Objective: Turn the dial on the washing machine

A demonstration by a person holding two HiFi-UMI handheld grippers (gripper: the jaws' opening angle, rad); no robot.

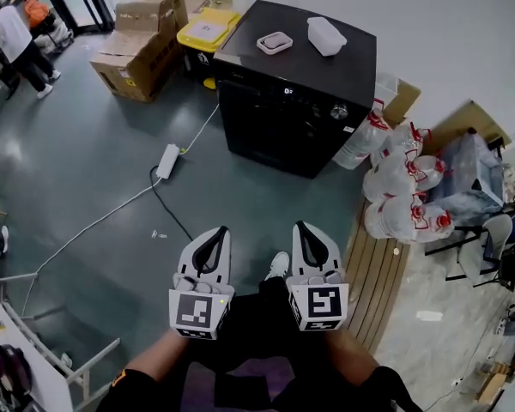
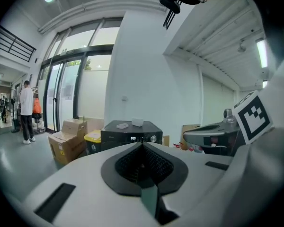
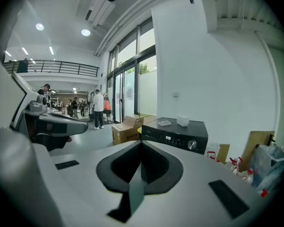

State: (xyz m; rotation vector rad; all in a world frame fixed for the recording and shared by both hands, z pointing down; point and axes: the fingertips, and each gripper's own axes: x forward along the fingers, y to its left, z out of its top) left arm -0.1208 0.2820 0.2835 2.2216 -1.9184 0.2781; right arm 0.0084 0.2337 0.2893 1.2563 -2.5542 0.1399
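Not begun — the dial is untouched.
Left gripper and right gripper are clamped shut, empty, well apart from the washing machine, whose front panel carries it.

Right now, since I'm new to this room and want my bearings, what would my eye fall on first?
The black washing machine stands against the white wall ahead, its silver dial on the front, toward the right. In the foreground the left gripper and right gripper sit side by side, both shut and empty. Clear jugs with red trim crowd the floor right of the machine.
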